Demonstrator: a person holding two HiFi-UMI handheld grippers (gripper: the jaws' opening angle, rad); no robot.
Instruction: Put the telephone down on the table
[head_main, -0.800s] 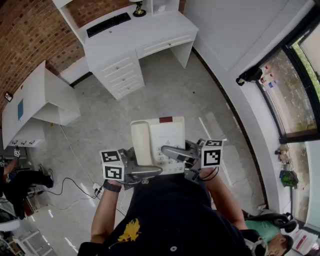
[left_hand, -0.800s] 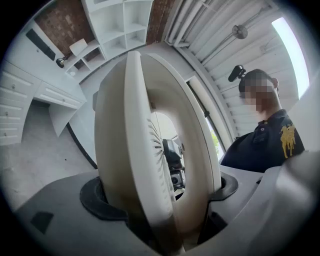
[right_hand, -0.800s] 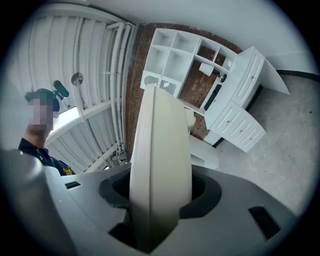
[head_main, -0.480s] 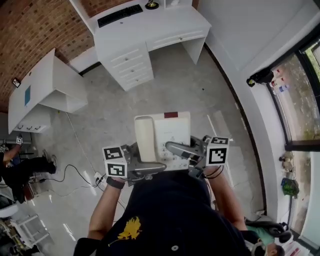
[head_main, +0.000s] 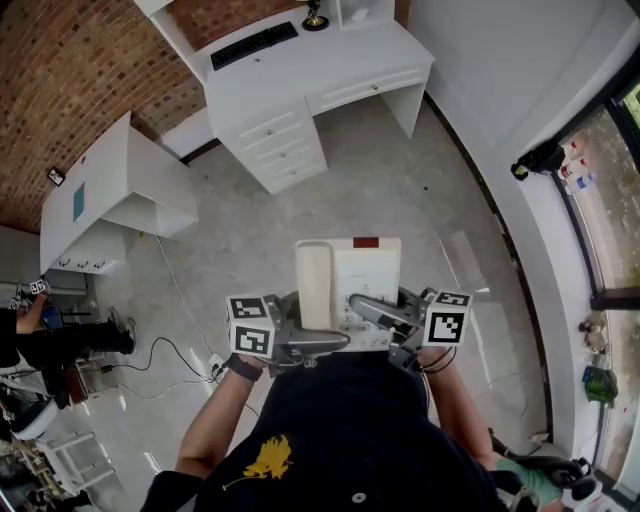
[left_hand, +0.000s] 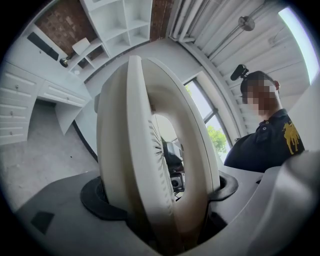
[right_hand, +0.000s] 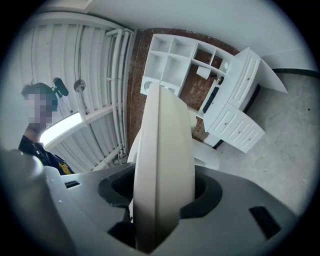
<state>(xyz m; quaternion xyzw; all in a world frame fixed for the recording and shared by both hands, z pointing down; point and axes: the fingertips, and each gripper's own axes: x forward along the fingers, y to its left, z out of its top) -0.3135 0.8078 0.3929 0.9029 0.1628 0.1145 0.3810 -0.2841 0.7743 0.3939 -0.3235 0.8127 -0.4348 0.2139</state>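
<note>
Our left gripper comes in level from the left, and its jaws are clamped on the near left part of the telephone. One jaw lies over the handset and the other sits under the base. In the left gripper view the cream body stands edge-on between the two grey jaws, filling the gap.

We hold the telephone face up in the air over the grey floor, just in front of our body and well apart from the white desk. Its long axis runs away from us toward that desk. The handset lies along its left side, and a red strip marks the far edge.

Our right gripper reaches in from the right, its jaws closed on the near right edge.
</note>
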